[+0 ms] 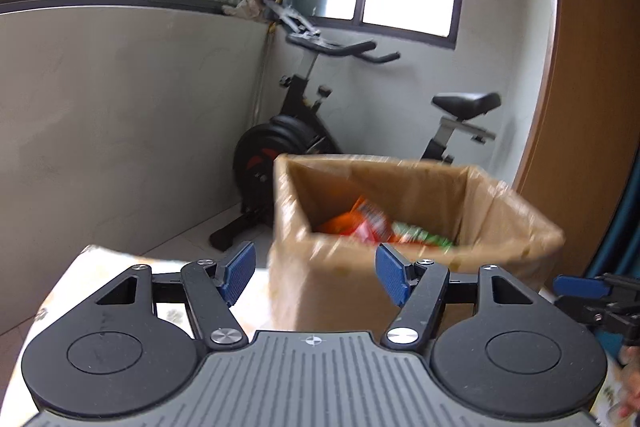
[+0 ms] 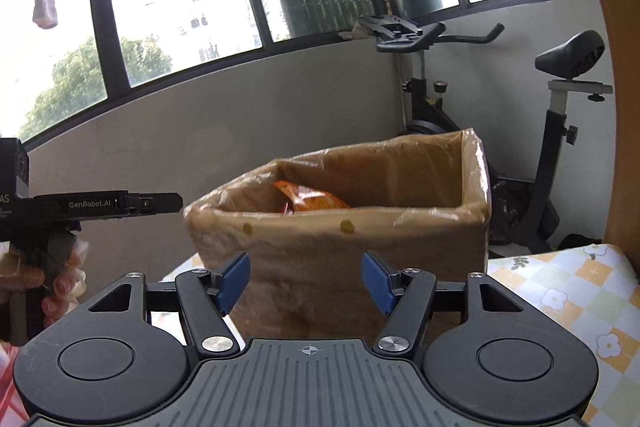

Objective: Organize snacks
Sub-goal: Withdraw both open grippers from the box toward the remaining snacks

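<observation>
A: While both claws hang in front of the box, what are they carrying?

B: Nothing. The left gripper (image 1: 316, 273) has its blue pads parted with only air between them, and the right gripper (image 2: 306, 279) is likewise part-open and empty. Neither touches the cardboard.

A: So why face the box that way?

B: My guess is that each points slightly down toward the cardboard box (image 2: 340, 247) because that is where snacks get dropped. Its top flaps are up and a clear plastic lining is folded over the rim, which keeps the mouth wide.

A: And inside?

B: From the left wrist view, an orange packet (image 1: 352, 215) leans against a red one, with a green packet (image 1: 420, 237) beside them, all low in the box. The right wrist view shows only the orange one. The box stands on a floral-checked cloth (image 2: 568, 291); an exercise bike (image 2: 480, 99) sits behind.
</observation>
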`<control>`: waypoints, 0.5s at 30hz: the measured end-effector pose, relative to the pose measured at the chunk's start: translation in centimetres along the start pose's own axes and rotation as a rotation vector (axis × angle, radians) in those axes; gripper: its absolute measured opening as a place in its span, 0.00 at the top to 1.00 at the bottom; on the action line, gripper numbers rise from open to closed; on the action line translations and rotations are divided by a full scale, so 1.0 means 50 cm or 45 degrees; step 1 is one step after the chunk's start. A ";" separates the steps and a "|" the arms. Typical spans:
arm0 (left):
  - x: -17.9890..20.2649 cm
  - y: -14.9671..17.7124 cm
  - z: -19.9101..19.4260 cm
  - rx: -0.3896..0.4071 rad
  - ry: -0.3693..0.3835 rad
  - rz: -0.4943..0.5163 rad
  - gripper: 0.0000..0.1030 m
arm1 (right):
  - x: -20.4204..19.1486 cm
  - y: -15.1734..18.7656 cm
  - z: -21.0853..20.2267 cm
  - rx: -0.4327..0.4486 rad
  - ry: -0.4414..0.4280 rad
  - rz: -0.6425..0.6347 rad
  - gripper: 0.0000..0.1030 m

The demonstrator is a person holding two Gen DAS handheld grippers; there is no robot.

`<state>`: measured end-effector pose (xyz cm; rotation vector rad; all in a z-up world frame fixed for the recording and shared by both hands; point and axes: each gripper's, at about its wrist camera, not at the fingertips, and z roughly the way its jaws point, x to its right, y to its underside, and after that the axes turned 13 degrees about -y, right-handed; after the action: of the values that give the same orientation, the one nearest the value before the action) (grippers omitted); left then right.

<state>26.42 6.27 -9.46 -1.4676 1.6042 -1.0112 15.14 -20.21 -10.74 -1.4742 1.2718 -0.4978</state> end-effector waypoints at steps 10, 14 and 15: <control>-0.018 0.173 0.014 -0.257 -0.038 -0.036 0.39 | 0.008 0.152 0.048 -0.264 0.030 0.036 0.44; 0.004 0.221 0.032 -0.327 -0.017 -0.034 0.39 | 0.006 0.195 0.089 -0.398 0.066 -0.025 0.44; 0.009 0.229 0.038 -0.340 -0.016 -0.029 0.39 | 0.004 0.208 0.097 -0.442 0.071 -0.063 0.44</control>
<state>23.23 6.14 -20.60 -1.6677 1.7695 -0.8214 14.68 -16.71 -21.68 -1.7938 1.4200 -0.3640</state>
